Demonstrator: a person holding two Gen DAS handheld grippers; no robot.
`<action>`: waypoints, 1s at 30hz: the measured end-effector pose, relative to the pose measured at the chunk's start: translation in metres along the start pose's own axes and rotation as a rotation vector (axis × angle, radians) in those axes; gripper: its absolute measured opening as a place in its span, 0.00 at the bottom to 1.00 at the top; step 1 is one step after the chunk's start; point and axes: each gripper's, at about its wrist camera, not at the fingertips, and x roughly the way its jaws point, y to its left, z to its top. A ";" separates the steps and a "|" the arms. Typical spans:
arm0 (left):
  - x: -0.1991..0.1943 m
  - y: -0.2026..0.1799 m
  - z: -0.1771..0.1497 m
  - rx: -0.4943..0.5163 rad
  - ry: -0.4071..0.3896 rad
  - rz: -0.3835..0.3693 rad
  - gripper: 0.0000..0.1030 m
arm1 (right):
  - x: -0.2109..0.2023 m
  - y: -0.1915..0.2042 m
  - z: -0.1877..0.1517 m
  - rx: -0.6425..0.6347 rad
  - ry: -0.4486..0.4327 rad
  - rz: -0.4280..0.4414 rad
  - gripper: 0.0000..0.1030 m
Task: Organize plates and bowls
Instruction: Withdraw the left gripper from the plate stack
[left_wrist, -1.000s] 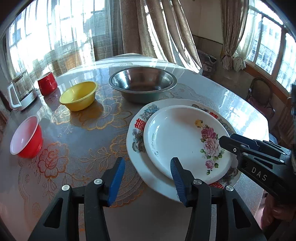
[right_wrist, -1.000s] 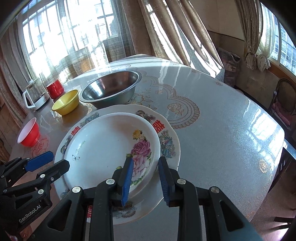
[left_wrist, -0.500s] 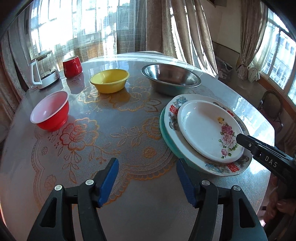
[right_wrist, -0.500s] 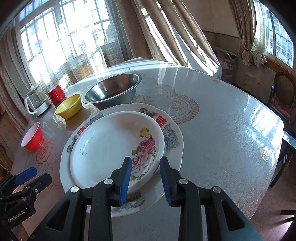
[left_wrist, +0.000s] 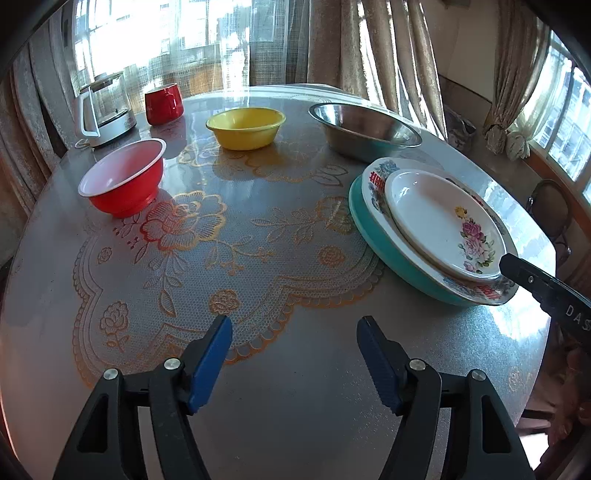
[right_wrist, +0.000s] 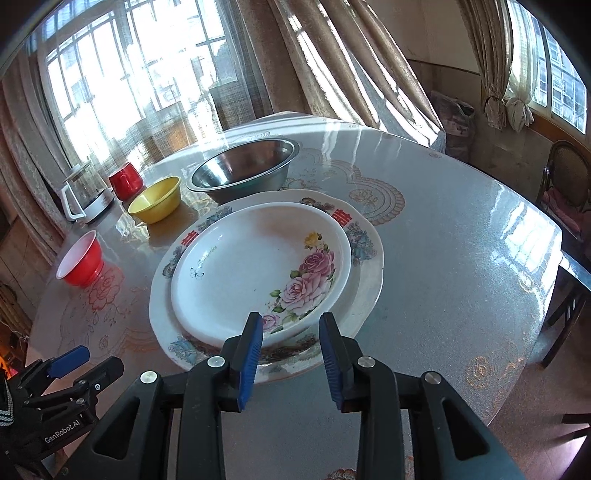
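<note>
A white rose plate lies on a larger patterned plate, which lies on a teal plate. A steel bowl, a yellow bowl and a red bowl stand apart on the table. My left gripper is open and empty over bare table, left of the stack. My right gripper is open and empty at the stack's near rim.
A glass kettle and a red mug stand at the table's far left. A chair stands beyond the right table edge. Curtains and windows lie behind.
My left gripper has pulled back and swung left, away from the plate stack, opening wider. My right gripper has backed off the rose plate's rim and opened.
</note>
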 end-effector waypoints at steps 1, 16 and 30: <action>0.000 0.001 0.000 -0.003 0.004 0.001 0.71 | -0.002 0.001 0.000 -0.005 -0.003 -0.002 0.31; 0.016 0.006 -0.007 -0.033 0.072 -0.014 0.80 | -0.007 0.005 0.006 -0.001 -0.016 0.049 0.34; 0.028 0.015 0.019 -0.111 0.045 -0.030 0.82 | 0.017 -0.011 0.055 -0.011 -0.033 0.038 0.53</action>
